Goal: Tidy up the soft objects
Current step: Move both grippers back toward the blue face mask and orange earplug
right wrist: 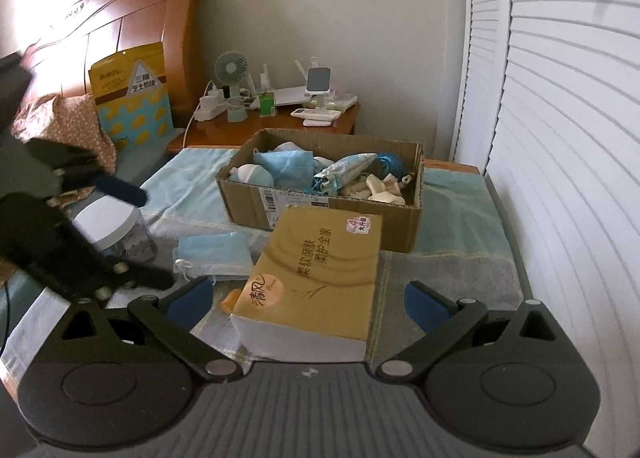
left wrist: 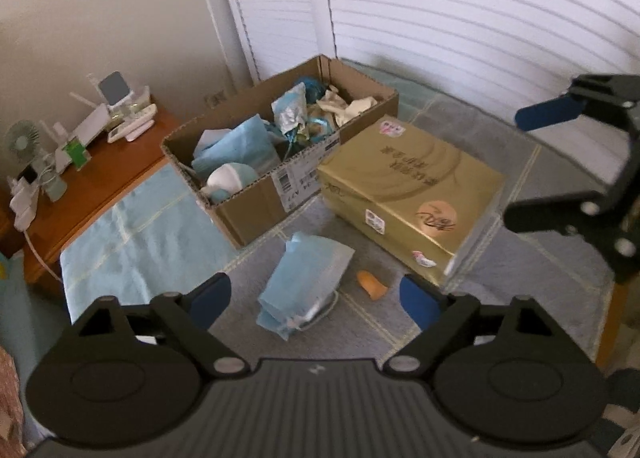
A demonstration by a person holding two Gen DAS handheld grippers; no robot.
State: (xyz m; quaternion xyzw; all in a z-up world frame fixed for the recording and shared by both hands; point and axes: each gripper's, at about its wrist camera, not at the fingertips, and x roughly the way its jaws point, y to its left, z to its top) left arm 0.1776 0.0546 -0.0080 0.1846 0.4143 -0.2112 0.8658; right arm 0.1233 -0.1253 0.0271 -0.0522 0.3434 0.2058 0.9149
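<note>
Left tongs [left wrist: 316, 298] wide, nothing between the pads, hanging over the blue drawstring pouch [left wrist: 304, 282] on the bed's grey blanket [left wrist: 520, 278]. Right tongs [right wrist: 310, 300] also wide and empty, straddling the near end of the gold tissue box [right wrist: 316, 270] without touching it. Pouch lies in front of the cardboard box [left wrist: 256, 213], just beside the small orange piece [left wrist: 373, 285]. Its long axis runs near-to-far, tilted slightly right; the drawstring mouth points toward the left wrist camera. Cardboard box behind already holds blue fabric and cream items.

Risks, as a guess: pads close on one loose layer only, so the pouch sags or slips out; the cord snags; the left tongs nip the orange piece too. Gold box sits close and could get nudged.
</note>
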